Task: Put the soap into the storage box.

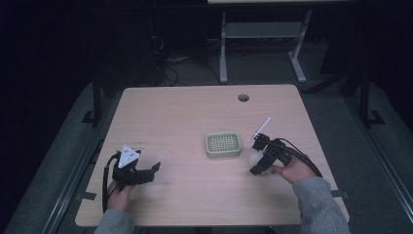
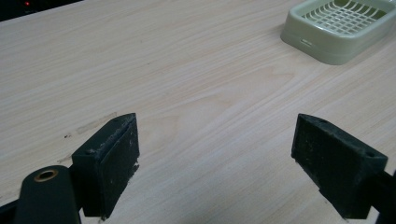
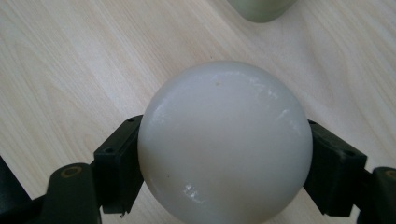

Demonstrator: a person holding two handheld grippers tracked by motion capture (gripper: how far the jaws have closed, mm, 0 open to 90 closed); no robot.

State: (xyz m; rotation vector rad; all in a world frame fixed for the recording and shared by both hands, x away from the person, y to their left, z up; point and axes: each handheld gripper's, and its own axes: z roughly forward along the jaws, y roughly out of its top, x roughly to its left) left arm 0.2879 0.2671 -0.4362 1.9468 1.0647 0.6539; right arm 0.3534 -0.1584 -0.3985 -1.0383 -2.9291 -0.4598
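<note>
A white ball is clamped in the right hand-held gripper just right of a green slotted tray.

The ball is gripped on both sides by the black jaws and is held close above the wooden table, at the right of the tray, which sits near the table's middle. The left hand-held gripper is held low over the table's near left corner, well apart from the tray, with its jaws spread wide and nothing between them. A thin white stick is seen just beyond the right gripper.
</note>
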